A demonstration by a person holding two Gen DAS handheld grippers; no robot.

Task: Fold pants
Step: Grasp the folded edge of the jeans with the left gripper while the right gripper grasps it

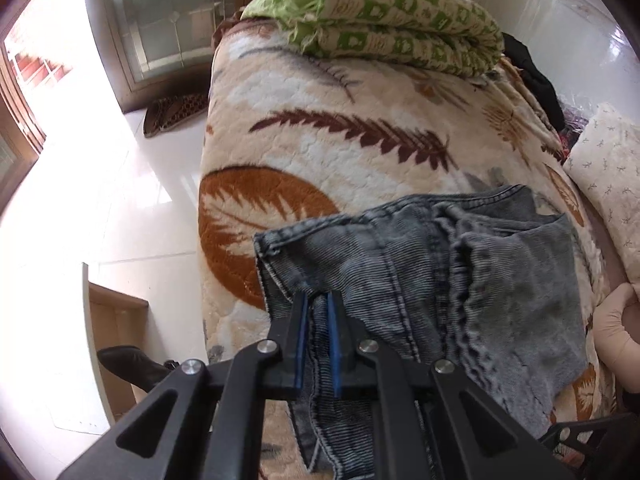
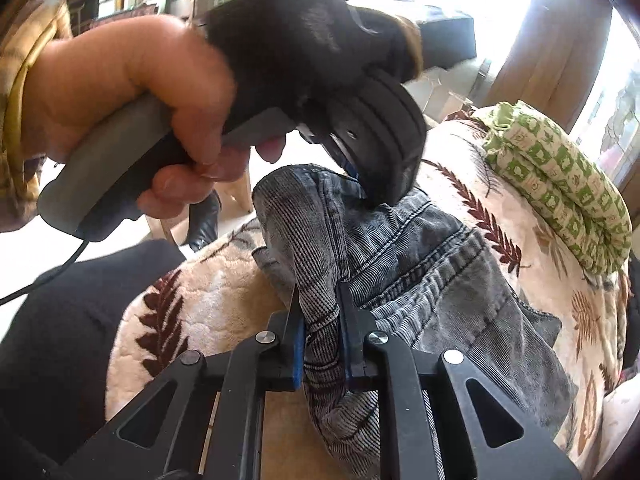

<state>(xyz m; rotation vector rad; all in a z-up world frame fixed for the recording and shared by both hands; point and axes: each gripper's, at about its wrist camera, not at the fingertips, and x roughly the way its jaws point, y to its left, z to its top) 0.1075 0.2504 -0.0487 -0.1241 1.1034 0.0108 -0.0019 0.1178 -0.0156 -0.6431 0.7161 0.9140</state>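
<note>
Pants: one pair of grey washed-denim jeans [image 1: 460,264] is lying bunched on the bed [image 1: 320,152], near its close edge, partly lifted at two points.
Left gripper: the left gripper [image 1: 318,300] is pinching a seamed edge of the jeans between its blue pads, jaws narrow, cloth hanging below them.
Right gripper: the right gripper [image 2: 320,304] is clamping a raised fold of the jeans, jaws narrow, cloth filling the gap.
Person: one hand [image 2: 132,92] is gripping the left gripper's handle in the right wrist view; a cable is trailing from the handle's end.
Bed cover: one cream fleece blanket with brown and orange feather prints is covering the bed.
Folded bedding: one green-and-cream patterned quilt [image 1: 400,20] is lying folded at the far end of the bed.
Pillow: one pale pillow [image 1: 608,176] with small sprig marks is sitting at the bed's right edge, cut off by the frame.
Containers: none is showing.
Floor: white glossy tiles [image 1: 120,200]; one patterned slipper [image 1: 176,112] is lying near the door.
Hard to make out: dark clothing beyond the quilt is too shadowed to identify; the left gripper's tips are hiding behind its own body in the right wrist view.
</note>
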